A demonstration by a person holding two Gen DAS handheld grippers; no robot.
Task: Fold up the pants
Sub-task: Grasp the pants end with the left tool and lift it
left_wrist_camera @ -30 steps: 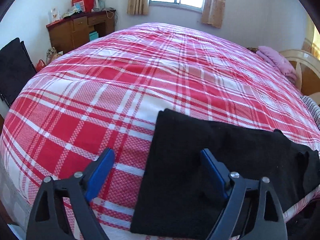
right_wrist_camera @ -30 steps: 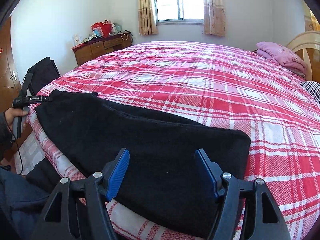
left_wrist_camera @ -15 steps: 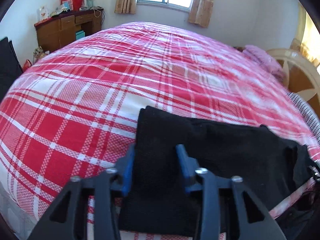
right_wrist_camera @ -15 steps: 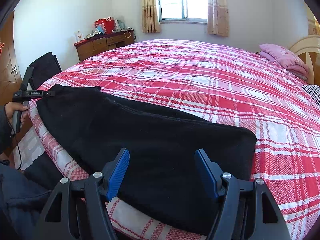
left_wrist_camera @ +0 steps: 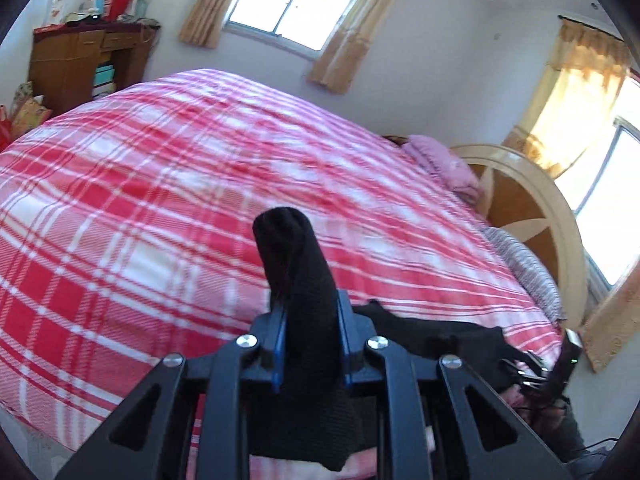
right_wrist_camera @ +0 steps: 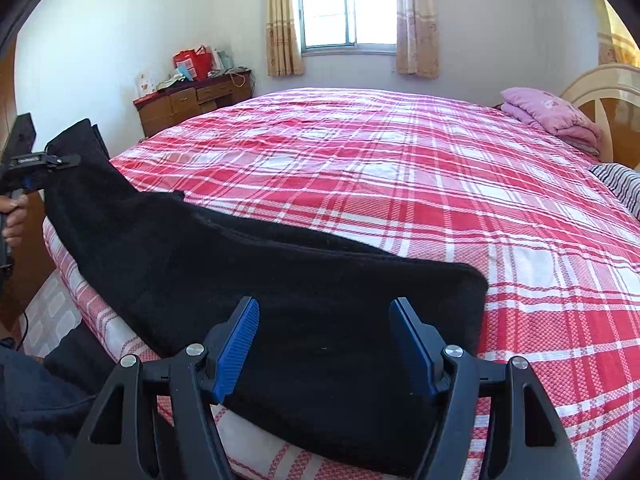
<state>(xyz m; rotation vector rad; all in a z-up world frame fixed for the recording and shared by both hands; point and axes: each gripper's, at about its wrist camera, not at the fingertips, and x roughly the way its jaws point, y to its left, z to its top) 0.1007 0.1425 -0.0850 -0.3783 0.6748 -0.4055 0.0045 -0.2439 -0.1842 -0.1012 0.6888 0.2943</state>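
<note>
Black pants (right_wrist_camera: 280, 280) lie lengthwise along the near edge of the red plaid bed (right_wrist_camera: 400, 180). My left gripper (left_wrist_camera: 310, 304) has its jaws closing on one end of the pants (left_wrist_camera: 296, 264), which stands up bunched between the blue pads, lifted off the bed. In the right wrist view that left gripper (right_wrist_camera: 60, 159) holds the far left end raised. My right gripper (right_wrist_camera: 323, 308) stands open just above the other end of the pants, and its pads touch nothing.
A wooden dresser (right_wrist_camera: 192, 100) with clutter stands at the far left wall. A pink folded blanket (right_wrist_camera: 548, 114), a striped pillow (right_wrist_camera: 620, 180) and the headboard (right_wrist_camera: 600, 80) are at the right. A person's hand (right_wrist_camera: 14, 216) grips the left handle.
The left gripper went from wide open over the pants' end to pinched on it, then rose and tipped up, lifting that end. The right gripper has not moved.
</note>
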